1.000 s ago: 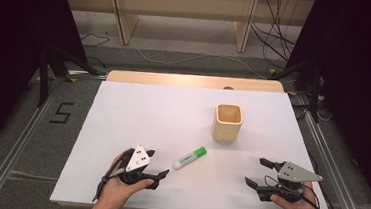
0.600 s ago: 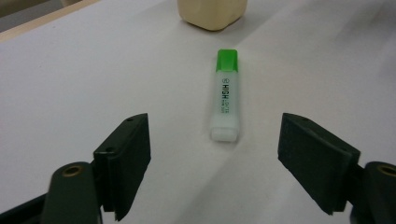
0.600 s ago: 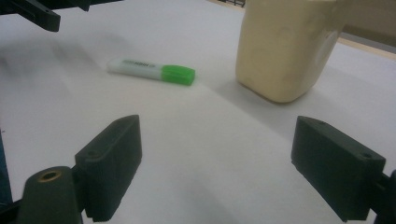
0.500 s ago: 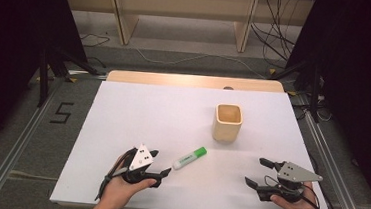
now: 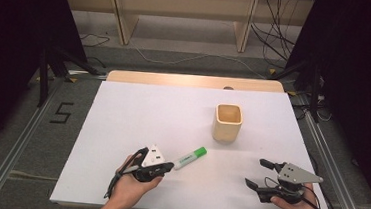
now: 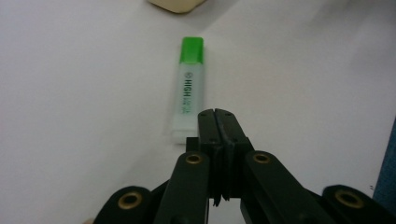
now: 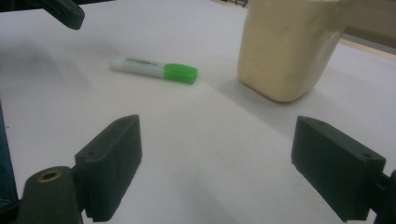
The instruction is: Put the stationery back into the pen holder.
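While the left gripper (image 6: 218, 114) sits low over the worktop (image 5: 138, 111) with its 2 jaws pressed flat together, nothing lies between them: they have just been closing, and they met on air. Its tip stands just short of the white end of the highlighter (image 6: 188, 91), slightly to one side of that end in the left gripper view, and whether it brushes the barrel I cannot tell. In the high view the same gripper (image 5: 167, 167) rests in the person's left hand (image 5: 132, 183) near the front edge, aimed along the pen.

Lying flat, the highlighter (image 5: 190, 158) points its green cap away from that gripper, toward the cream cup (image 5: 227, 122), which stands upright and apart from it, farther back on the worktop. Nothing shows inside the cup from above.

Off to the other side, the right gripper (image 5: 258, 173) is held near the front right corner with its jaws spread wide and empty; its own view looks across bare white surface at the highlighter (image 7: 154, 68) and the cup (image 7: 285, 46).

By my judgement the work is at its start: the pen is untouched by any real grip, not lifted, and, if the cup is its goal, the whole carry is left to do. Those jaws would likely need to reopen and straddle the barrel first.
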{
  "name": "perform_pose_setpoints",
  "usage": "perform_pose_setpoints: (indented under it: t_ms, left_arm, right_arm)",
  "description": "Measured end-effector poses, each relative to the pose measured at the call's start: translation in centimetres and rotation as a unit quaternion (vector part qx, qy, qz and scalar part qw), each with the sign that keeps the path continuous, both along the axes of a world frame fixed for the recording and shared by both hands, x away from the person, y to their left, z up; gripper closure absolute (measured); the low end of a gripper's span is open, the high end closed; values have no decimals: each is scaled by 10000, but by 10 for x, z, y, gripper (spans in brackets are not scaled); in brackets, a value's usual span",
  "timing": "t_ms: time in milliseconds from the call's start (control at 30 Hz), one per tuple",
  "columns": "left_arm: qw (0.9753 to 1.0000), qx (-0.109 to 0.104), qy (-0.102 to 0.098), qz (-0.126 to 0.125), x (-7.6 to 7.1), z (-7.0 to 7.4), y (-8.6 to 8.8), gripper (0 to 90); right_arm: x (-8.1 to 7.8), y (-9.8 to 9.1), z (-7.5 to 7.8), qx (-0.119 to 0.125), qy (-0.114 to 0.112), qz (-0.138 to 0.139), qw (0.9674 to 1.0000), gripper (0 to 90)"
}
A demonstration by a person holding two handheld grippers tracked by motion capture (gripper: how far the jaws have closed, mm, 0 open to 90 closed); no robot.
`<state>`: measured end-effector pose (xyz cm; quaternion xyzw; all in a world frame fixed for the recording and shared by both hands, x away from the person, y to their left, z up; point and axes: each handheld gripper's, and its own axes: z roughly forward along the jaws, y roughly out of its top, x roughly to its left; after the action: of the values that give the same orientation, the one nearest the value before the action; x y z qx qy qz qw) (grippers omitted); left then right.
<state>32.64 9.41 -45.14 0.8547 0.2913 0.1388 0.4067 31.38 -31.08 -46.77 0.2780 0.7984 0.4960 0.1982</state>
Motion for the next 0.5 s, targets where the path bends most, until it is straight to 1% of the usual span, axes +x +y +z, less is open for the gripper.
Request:
perform_pose_setpoints:
  t_ms: [33,133,333,500]
  left_arm:
    - [10000,33,72,-41,1,-1,-4,896]
    - [9995,241,172,-139,6,-5,-16,897]
    - [9973,540,434,-246,20,-16,-36,898]
    - [9960,746,430,-249,26,-19,-47,898]
  right_arm:
    - [0,0,0,2,4,-3,10000,169]
    - [0,0,0,-2,13,2,10000,169]
    - [0,-1,0,17,15,-5,10000,169]
    - [0,-1,0,9,-3,21,10000,169]
